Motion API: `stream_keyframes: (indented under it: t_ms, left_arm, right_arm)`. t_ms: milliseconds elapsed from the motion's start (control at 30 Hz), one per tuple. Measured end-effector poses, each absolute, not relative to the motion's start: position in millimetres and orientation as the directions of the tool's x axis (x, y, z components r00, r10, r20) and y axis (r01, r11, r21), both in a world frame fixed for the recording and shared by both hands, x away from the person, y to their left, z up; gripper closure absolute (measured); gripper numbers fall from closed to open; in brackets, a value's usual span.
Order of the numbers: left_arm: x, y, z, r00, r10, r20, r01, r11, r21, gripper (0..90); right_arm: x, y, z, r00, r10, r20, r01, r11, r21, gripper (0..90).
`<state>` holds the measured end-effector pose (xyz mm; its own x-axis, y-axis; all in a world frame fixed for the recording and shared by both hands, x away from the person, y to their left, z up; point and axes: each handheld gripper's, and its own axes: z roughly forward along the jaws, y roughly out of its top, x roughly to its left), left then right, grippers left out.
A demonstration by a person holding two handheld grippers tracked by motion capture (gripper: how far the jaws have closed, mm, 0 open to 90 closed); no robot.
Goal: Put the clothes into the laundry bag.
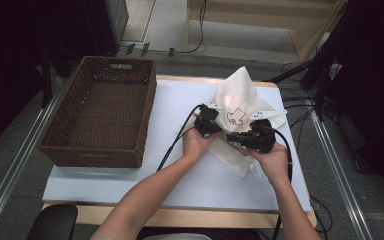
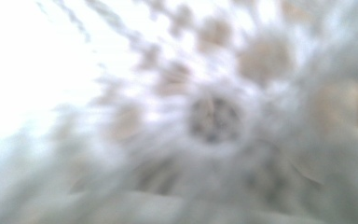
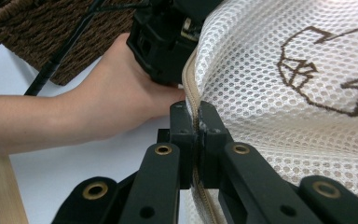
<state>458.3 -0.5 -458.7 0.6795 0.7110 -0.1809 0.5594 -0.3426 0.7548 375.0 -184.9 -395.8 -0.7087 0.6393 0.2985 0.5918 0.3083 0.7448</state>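
On the desk (image 1: 130,185), right of the wicker basket (image 1: 100,112) | right claw (image 3: 196,122) pinched on mesh laundry bag (image 3: 279,93) zipper seam | left claw (image 1: 207,122) pressed against bag, grip can't tell

Bare forearms, no sleeves; black left gripper (image 1: 207,122) and right gripper (image 3: 198,122), brass-ringed rivet holes behind the jaws, black cables trailing, white plates on top.

A white mesh laundry bag (image 1: 237,97) with a brown embroidered mark and beige zipper stands bunched up on the table.
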Motion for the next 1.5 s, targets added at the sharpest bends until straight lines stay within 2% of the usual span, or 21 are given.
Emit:
stream_keyframes:
  t_ms: [267,467,700,833,1033,1133,1233,1367,1500]
  left_arm:
    - [473.1,-3.9,-466.3,0.678,0.705,-0.208,0.597,-0.363,0.715,82.0]
    - [474.1,2.2,-462.9,0.675,0.678,-0.292,0.635,-0.332,0.697,78.6]
    - [460.1,14.0,-456.2,0.706,0.643,-0.299,0.618,-0.351,0.704,60.3]
    - [450.8,16.1,-450.4,0.727,0.629,-0.274,0.598,-0.386,0.702,51.6]
    - [440.5,26.5,-445.2,0.742,0.619,-0.257,0.586,-0.413,0.698,44.8]
    - [434.3,31.2,-444.5,0.742,0.615,-0.266,0.584,-0.4,0.706,45.1]
    - [425.8,32.5,-445.7,0.756,0.597,-0.27,0.571,-0.398,0.718,49.5]
    - [418.5,24.4,-449.1,0.783,0.558,-0.274,0.55,-0.417,0.723,64.9]
    - [418.1,12.6,-453.8,0.784,0.549,-0.291,0.548,-0.392,0.739,76.2]
  right_arm:
    - [375.5,-184.5,-397.1,-0.715,0.63,0.303,0.597,0.326,0.733,88.6]
    - [376.8,-187.8,-397.1,-0.706,0.646,0.289,0.592,0.314,0.742,88.4]
    - [376.4,-191.1,-394.6,-0.696,0.663,0.275,0.582,0.297,0.757,88.2]
    - [375.6,-192.2,-392.6,-0.69,0.674,0.264,0.575,0.288,0.765,88.1]
    - [374.4,-193.1,-390.6,-0.681,0.684,0.262,0.576,0.278,0.769,88.1]
    - [374.1,-193.9,-389.7,-0.679,0.688,0.256,0.573,0.278,0.771,88.1]
    - [373.5,-194.3,-388.2,-0.675,0.692,0.255,0.573,0.275,0.772,88.0]
    - [372.5,-194.0,-385.8,-0.672,0.698,0.249,0.571,0.274,0.773,88.0]
    - [372.7,-194.2,-385.5,-0.671,0.697,0.251,0.572,0.273,0.773,88.1]
